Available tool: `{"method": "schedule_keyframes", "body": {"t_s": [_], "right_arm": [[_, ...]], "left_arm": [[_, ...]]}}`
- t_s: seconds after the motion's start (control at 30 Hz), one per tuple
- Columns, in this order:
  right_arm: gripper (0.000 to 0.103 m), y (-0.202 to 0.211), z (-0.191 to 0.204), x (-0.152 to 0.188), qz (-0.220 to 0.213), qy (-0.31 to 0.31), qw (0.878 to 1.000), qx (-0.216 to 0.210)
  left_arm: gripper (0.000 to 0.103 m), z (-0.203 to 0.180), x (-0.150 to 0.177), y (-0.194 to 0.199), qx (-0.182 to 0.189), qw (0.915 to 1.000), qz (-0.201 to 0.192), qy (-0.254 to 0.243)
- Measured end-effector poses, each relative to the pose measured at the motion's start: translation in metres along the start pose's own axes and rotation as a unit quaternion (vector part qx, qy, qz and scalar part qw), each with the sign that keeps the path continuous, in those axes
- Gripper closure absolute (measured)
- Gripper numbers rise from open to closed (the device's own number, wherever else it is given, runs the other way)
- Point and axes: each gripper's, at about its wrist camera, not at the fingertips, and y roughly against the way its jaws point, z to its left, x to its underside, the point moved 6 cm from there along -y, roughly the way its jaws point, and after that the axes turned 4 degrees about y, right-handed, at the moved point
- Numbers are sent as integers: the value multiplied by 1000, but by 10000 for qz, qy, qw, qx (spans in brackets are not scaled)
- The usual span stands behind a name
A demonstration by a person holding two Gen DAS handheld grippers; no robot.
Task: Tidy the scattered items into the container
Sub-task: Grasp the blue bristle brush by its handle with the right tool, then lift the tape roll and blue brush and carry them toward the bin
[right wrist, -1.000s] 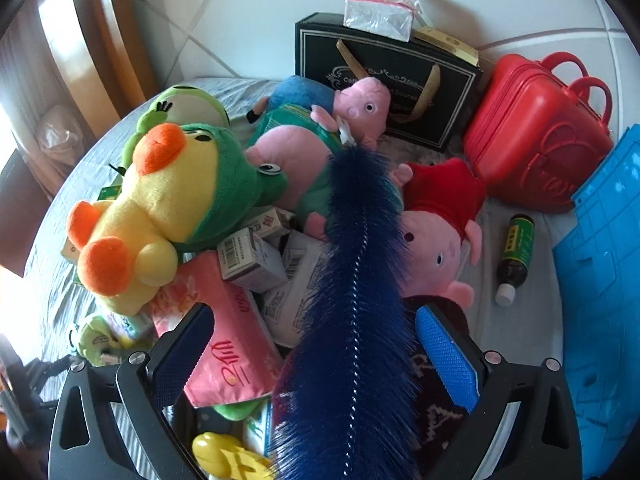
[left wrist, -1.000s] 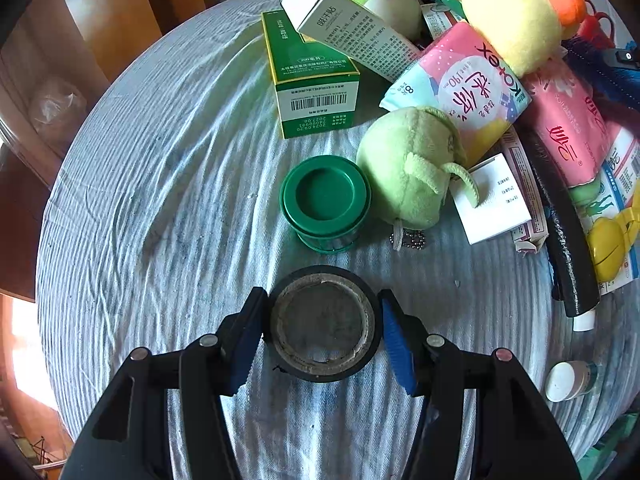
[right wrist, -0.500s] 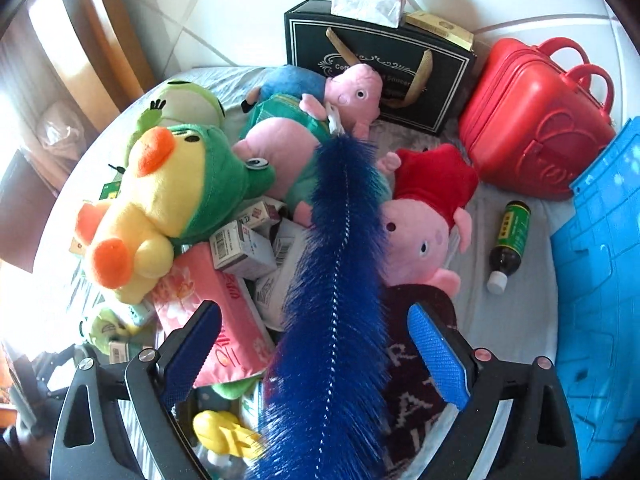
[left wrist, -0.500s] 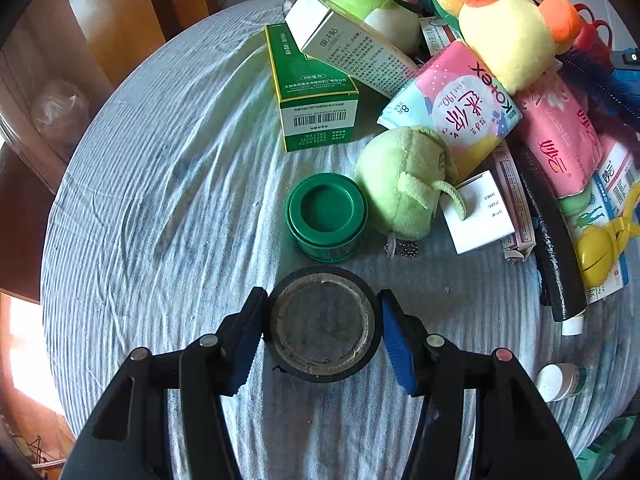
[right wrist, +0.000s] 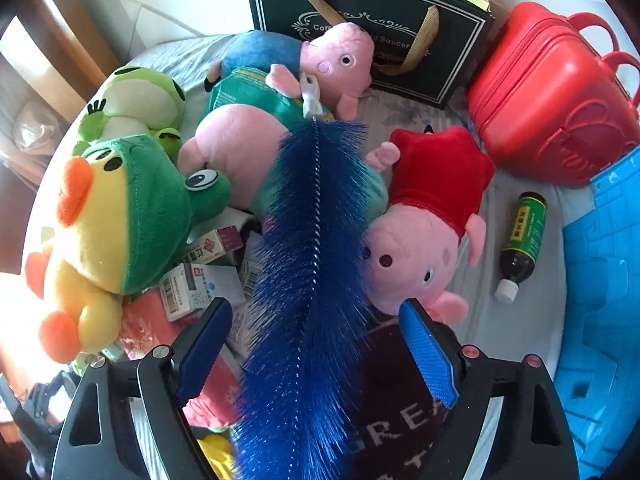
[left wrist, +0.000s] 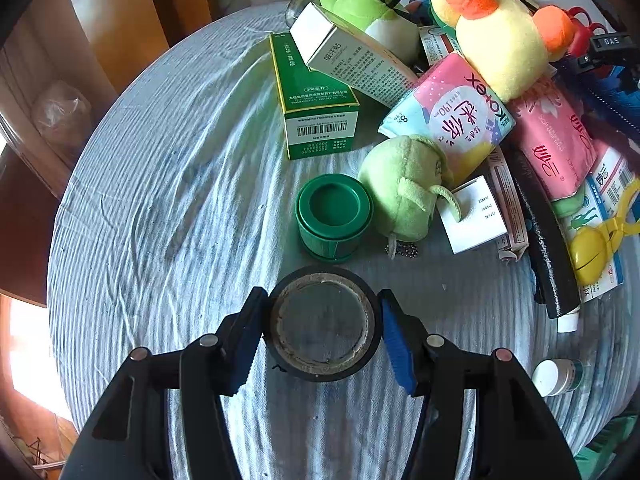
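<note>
Two grippers in view, one per wrist camera. Left gripper: jaws clamped on a black tape roll, both blue pads pressed to its sides, roll held above the striped grey cloth. Just beyond the roll, a green lidded jar stands upright, touching a pale green plush on its right. Behind them, a green carton with a white box leaning across its top; farther right, a pink Kotex pack under a yellow duck plush. Right gripper: jaws spread wide, a blue bristle brush running up between them; whether anything grips its base I cannot tell. Brush overlies small medicine boxes and lies beside a pink pig plush in red. Dark bottle lies on the cloth near the blue container at the right edge. Farthest: red case, black gift bag.
</note>
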Motion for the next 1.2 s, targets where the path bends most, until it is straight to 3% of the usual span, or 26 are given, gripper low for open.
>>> {"method": "schedule_keyframes", "body": {"t_s": [0.1, 0.17, 0.23, 0.37, 0.47, 0.8, 1.2], "right_arm": [[30, -6, -1, 4, 35, -2, 10000, 19], [44, -11, -1, 7, 44, -19, 10000, 10], [49, -17, -1, 10, 81, -24, 10000, -14], [75, -27, 0, 17, 139, -59, 9998, -112], [83, -25, 2, 18, 36, -71, 9998, -173], [86, 10, 0, 18, -494, -232, 9980, -314], [86, 48, -1, 28, -779, -248, 9957, -438]], "left_arm": [[48, 1, -1, -1, -2, 10000, 6, -2], [48, -1, 0, 1, -3, 10000, 13, -26], [48, -3, 3, 4, -10, 10000, 23, -48], [48, -7, 8, 8, -20, 10000, 38, -62], [48, -8, 11, 10, -34, 10000, 44, -83], [48, -13, 9, 17, -79, 9999, 19, -67], [48, -22, 9, 46, -159, 9997, -171, -62]]}}
